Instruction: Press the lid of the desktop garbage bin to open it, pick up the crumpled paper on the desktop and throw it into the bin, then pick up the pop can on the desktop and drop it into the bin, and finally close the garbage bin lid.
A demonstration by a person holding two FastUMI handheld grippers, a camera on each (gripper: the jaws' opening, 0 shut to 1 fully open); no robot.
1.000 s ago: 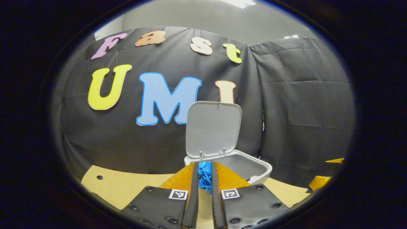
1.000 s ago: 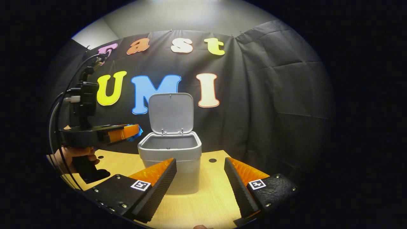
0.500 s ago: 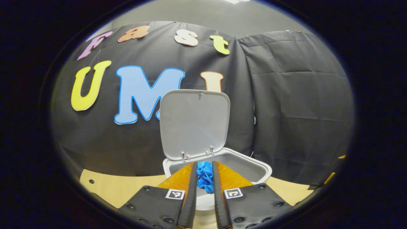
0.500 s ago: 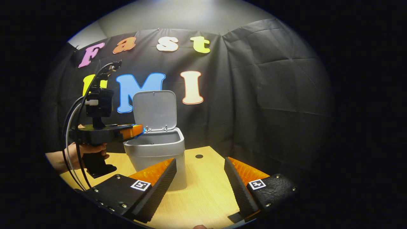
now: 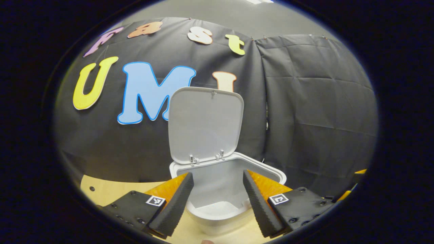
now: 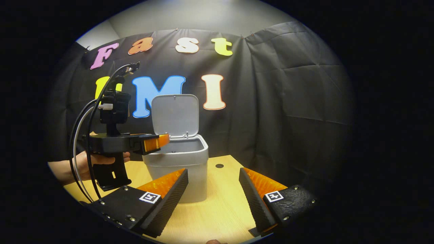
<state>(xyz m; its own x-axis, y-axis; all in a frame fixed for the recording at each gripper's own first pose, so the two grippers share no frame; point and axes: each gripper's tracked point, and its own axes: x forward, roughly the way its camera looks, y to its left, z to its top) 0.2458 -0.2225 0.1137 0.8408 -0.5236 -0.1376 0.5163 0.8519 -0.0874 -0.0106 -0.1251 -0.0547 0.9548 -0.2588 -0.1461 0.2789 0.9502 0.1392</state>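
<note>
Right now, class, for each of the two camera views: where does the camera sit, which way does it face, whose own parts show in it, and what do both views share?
Left gripper view: rides on the left tool, above the open garbage bin, facing its raised lid; its own two fingers stand spread apart.
Right gripper view: rides on the right tool, farther back over the wooden desktop, facing the bin from its side; its own fingers stand apart, with the left tool and the hand holding it at left.
Shared: the bin, the lid, the desktop.
</note>
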